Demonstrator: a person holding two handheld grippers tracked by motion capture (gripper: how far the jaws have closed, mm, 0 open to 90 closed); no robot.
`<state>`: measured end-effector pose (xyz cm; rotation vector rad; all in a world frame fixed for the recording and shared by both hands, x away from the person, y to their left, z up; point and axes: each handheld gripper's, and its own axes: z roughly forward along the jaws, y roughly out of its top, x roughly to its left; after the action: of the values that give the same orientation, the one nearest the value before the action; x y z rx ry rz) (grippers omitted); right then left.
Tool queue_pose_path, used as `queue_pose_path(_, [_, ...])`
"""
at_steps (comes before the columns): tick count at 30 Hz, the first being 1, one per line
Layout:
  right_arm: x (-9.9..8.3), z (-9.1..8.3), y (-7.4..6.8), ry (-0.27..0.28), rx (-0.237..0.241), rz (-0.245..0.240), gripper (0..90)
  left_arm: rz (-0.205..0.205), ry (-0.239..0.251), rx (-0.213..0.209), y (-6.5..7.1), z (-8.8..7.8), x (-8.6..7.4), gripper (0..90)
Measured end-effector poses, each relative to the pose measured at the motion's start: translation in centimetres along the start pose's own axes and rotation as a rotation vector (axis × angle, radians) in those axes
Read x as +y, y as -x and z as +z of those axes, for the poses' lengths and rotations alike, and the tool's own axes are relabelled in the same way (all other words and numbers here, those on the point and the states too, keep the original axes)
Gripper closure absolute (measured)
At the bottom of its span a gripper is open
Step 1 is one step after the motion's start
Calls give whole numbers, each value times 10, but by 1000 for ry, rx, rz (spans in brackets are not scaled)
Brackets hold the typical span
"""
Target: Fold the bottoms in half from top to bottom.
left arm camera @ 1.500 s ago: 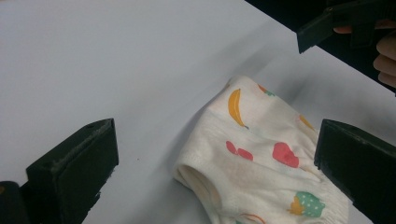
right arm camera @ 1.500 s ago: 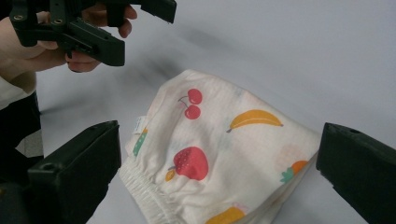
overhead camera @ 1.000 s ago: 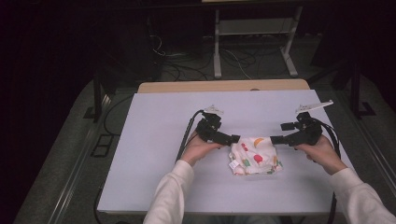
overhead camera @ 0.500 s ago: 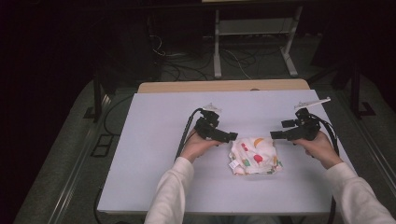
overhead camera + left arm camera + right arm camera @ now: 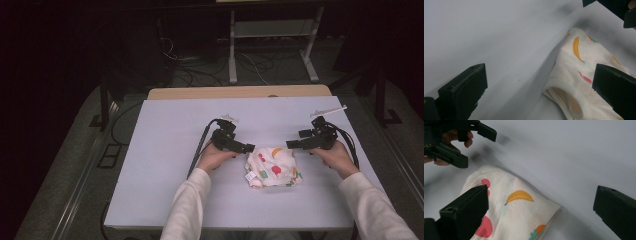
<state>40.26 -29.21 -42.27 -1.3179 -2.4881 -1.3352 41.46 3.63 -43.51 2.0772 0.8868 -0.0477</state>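
Note:
A folded cream cloth point(image 5: 272, 167) printed with fruit lies on the white table point(image 5: 165, 165) in front of the person. My left gripper point(image 5: 248, 148) hovers just off the cloth's upper left corner, open and holding nothing. My right gripper point(image 5: 292, 144) sits off the cloth's upper right corner, also open and holding nothing. In the left gripper view the cloth point(image 5: 584, 82) lies at lower right, its folded edge between the jaws. In the right gripper view the cloth point(image 5: 511, 210) lies low between the jaws, with the left gripper point(image 5: 474, 142) beyond it at upper left.
Black cables trail from both grippers across the table. A wooden strip point(image 5: 240, 92) edges the table's far side. A metal stand point(image 5: 272, 45) and loose cables sit on the dark floor beyond. Bare table surface spreads left and front of the cloth.
Both grippers have let go of the cloth and drawn apart from it, the right one farther to the right. The cloth now lies flat and folded on the table.

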Motion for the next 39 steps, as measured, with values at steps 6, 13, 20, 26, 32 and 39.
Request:
queue_pose_path(6, [-2,7,4,-25,9,-1,53,-5,-5,-24,1,8,-2,0])
queue_pose_path(13, [-6,11,11,-16,17,10,153,-11,-21,-59,1,13,-5,71])
queue_pose_path(20, [-11,15,15,-32,28,-13,341,-38,-27,-117,0,16,-6,201])
queue_pose_path(26, [-11,20,15,-40,44,-39,524,-18,-37,-115,3,19,-6,400])
queue_pose_path(32, [-11,25,10,-66,9,-70,711,-35,-60,-124,2,22,-8,578])
queue_pose_path(39, [-11,27,5,-85,2,-102,883,-12,-61,-129,6,23,-8,788])
